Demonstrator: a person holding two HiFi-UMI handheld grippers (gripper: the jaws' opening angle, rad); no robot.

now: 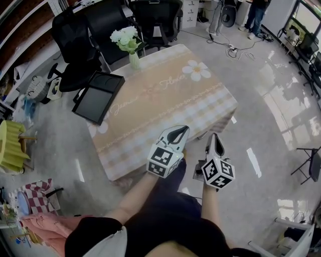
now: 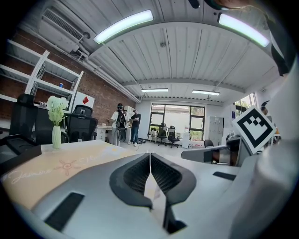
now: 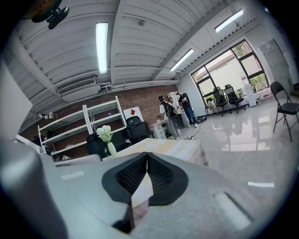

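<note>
**2 grippers clenched empty at edge of flower-print table**

A person holds 2 grippers at the near side of a table point(image 1: 200, 100) draped in a peach checked cloth printed with a daisy. The left gripper point(image 1: 179, 131), its jaws pressed together with nothing between them, hangs over the table's near edge. The right gripper point(image 1: 215, 138), likewise closed on nothing, sits just beside it, off the edge and above the glossy floor point(image 1: 271, 125). A vase of white flowers point(image 1: 129, 42) stands at the table's far end, well apart from both tools. A black tray point(image 1: 98, 98) lies on the table's left corner and overhangs its edge. Black office chairs point(image 1: 75, 35) crowd behind the table, and people point(image 1: 256, 15) stand in the background
</note>
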